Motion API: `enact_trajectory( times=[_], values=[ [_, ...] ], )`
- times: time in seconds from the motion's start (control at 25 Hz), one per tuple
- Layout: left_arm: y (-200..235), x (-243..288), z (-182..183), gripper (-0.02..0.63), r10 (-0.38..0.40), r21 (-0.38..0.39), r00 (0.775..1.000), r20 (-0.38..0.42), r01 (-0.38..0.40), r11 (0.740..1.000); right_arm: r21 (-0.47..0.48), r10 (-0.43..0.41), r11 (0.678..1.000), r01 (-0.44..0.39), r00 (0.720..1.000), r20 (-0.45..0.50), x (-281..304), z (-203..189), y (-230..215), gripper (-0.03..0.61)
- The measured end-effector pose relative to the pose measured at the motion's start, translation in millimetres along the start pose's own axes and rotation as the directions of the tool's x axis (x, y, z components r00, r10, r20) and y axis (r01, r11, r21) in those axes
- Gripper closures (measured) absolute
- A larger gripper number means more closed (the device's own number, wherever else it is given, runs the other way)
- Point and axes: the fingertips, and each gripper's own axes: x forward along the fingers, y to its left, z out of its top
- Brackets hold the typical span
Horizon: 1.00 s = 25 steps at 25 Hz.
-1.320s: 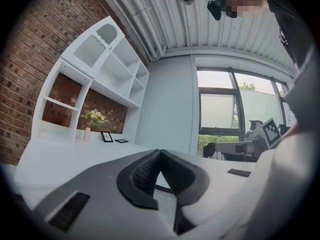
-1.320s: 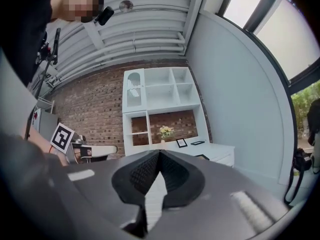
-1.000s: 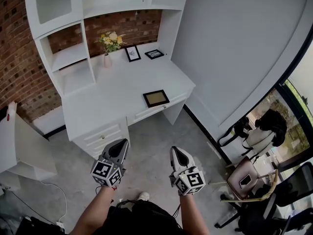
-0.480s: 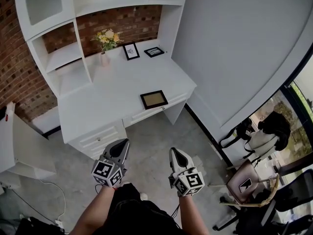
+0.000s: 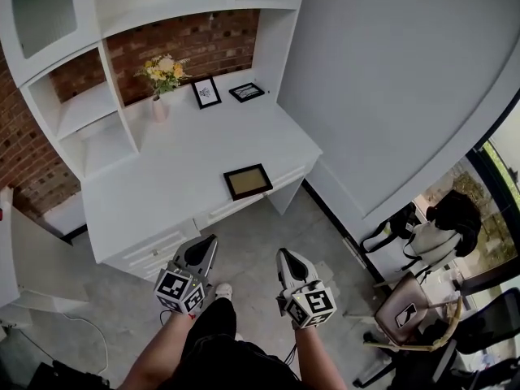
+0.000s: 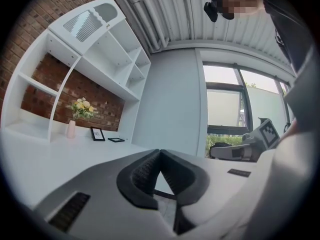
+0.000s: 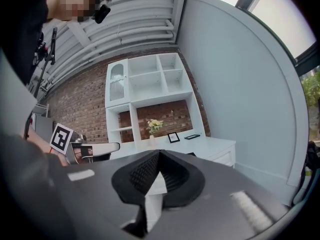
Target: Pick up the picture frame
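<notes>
While left gripper (image 5: 202,244) and right gripper (image 5: 285,257) hang clenched on nothing over the floor, short of the desk (image 5: 154,193), the frame (image 5: 248,181) lies flat by the desk's near right edge, untouched, so reach, grasp and lift all seem left to do.

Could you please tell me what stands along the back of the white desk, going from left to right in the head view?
Pink vase of yellow flowers → upright black picture frame → small black frame lying flat.
</notes>
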Motion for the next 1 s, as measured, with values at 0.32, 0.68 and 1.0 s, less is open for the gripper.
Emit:
enact_trajectory(
  times=[0.32,0.68,1.0],
  values=[
    [26,45,-10,0.617,-0.020,-0.026,0.999,-0.042,0.019,0.999,-0.017,-0.002,1.000,0.001,0.998,-0.070,61,-5,-21,0.575],
    [53,81,-20,0.617,-0.074,-0.050,0.992,-0.099,0.070,0.996,0.005,0.000,1.000,0.001,0.990,-0.144,117,-18,-35,0.575],
    [75,106,-26,0.617,-0.105,-0.078,0.987,-0.125,0.095,0.992,0.046,-0.037,0.998,0.046,0.981,-0.190,157,-29,-48,0.574]
  ],
)
